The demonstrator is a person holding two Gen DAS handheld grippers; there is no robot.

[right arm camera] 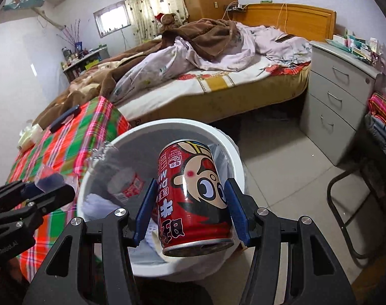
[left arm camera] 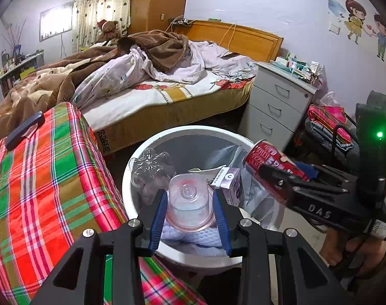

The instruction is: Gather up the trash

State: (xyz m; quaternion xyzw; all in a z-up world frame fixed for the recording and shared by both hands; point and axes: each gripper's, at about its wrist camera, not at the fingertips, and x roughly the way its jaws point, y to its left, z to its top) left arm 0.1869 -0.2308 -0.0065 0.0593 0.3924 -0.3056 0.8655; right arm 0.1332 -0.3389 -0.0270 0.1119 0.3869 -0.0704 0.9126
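A white trash bin (left arm camera: 193, 129) stands on the floor, lined with a clear bag. My left gripper (left arm camera: 189, 195) hovers over its near rim, shut on a clear plastic cup (left arm camera: 189, 203) held bottom outward. Inside the bin lie a clear plastic bottle (left arm camera: 152, 167), a small purple drink carton (left arm camera: 229, 183) and white paper (left arm camera: 193, 239). My right gripper (right arm camera: 190, 185) is shut on a red drink can (right arm camera: 193, 198) with a cartoon face, held over the bin (right arm camera: 167, 123). From the left wrist view the can (left arm camera: 266, 157) sits above the bin's right rim.
A plaid-covered surface (left arm camera: 40, 190) with a dark flat object (left arm camera: 24, 131) on it borders the bin on the left. An unmade bed (left arm camera: 167, 94) lies behind, and a grey drawer cabinet (left arm camera: 276, 106) stands to the right. A dark metal chair frame (right arm camera: 345, 203) stands on the tiled floor.
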